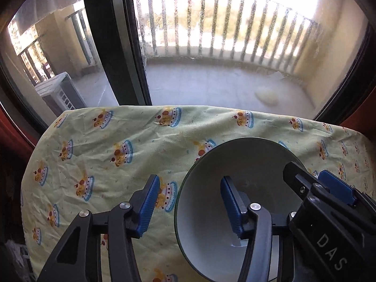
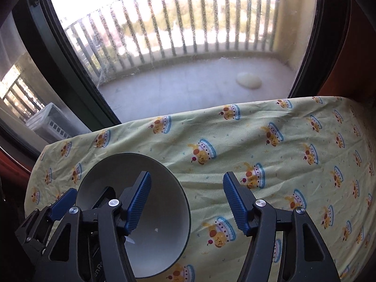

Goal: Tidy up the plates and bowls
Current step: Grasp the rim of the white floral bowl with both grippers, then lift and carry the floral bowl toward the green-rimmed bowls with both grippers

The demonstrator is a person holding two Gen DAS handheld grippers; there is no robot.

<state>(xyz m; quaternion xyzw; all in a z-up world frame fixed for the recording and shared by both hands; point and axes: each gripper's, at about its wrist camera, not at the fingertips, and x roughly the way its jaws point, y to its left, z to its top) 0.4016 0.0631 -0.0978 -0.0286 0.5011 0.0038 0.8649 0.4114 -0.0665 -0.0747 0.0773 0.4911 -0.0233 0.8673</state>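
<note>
A white bowl [image 1: 211, 199] with a dark green rim stands on the yellow cartoon-print tablecloth [image 1: 105, 145]. In the left wrist view my left gripper [image 1: 188, 202] is open, its jaws straddling the bowl's left rim, one finger [image 1: 231, 209] inside the bowl. The right gripper [image 1: 312, 183] shows at the bowl's right side. In the right wrist view the bowl [image 2: 162, 211] sits at lower left. My right gripper [image 2: 186, 202] is open, its left finger [image 2: 138, 202] over the bowl, its right finger over the cloth. The left gripper's blue pad [image 2: 62, 203] shows at the bowl's left.
The table's far edge [image 1: 188, 108] runs along a large window with a dark frame [image 1: 131, 47]. Beyond the glass are a balcony with railings and an air-conditioner unit [image 1: 58, 91]. The cloth [image 2: 293, 164] stretches out to the right of the bowl.
</note>
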